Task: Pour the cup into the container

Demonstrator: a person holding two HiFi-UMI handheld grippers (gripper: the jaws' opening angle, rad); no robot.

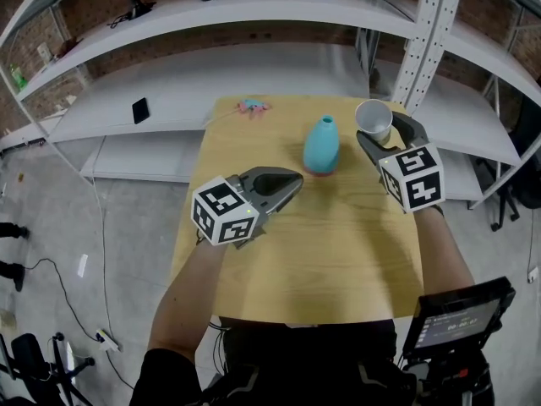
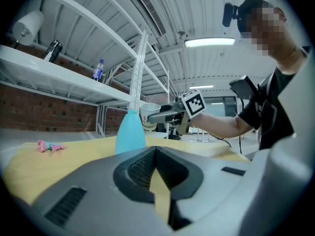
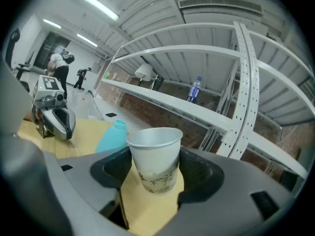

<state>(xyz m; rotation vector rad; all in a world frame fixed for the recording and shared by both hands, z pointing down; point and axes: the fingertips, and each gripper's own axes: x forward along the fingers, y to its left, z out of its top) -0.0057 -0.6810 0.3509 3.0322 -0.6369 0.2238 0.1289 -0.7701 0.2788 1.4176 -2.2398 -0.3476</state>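
Observation:
A white paper cup [image 1: 374, 120] [image 3: 154, 159] [image 2: 149, 114] is held upright in the air by my right gripper [image 1: 379, 135] [image 3: 153, 173], whose jaws are shut on its lower half. A light blue bottle-shaped container [image 1: 321, 145] [image 2: 130, 132] [image 3: 112, 135] stands on the wooden table [image 1: 338, 244], just left of the cup. My left gripper [image 1: 286, 186] [image 2: 156, 171] hovers over the table, near and left of the container, jaws closed together with nothing between them.
A small pink and blue object [image 1: 252, 106] [image 2: 49, 146] lies at the table's far edge. White metal shelving [image 1: 254, 15] surrounds the table's far side, with a perforated upright post [image 1: 423, 41] close behind the cup. A black phone [image 1: 140, 110] lies on the lower shelf.

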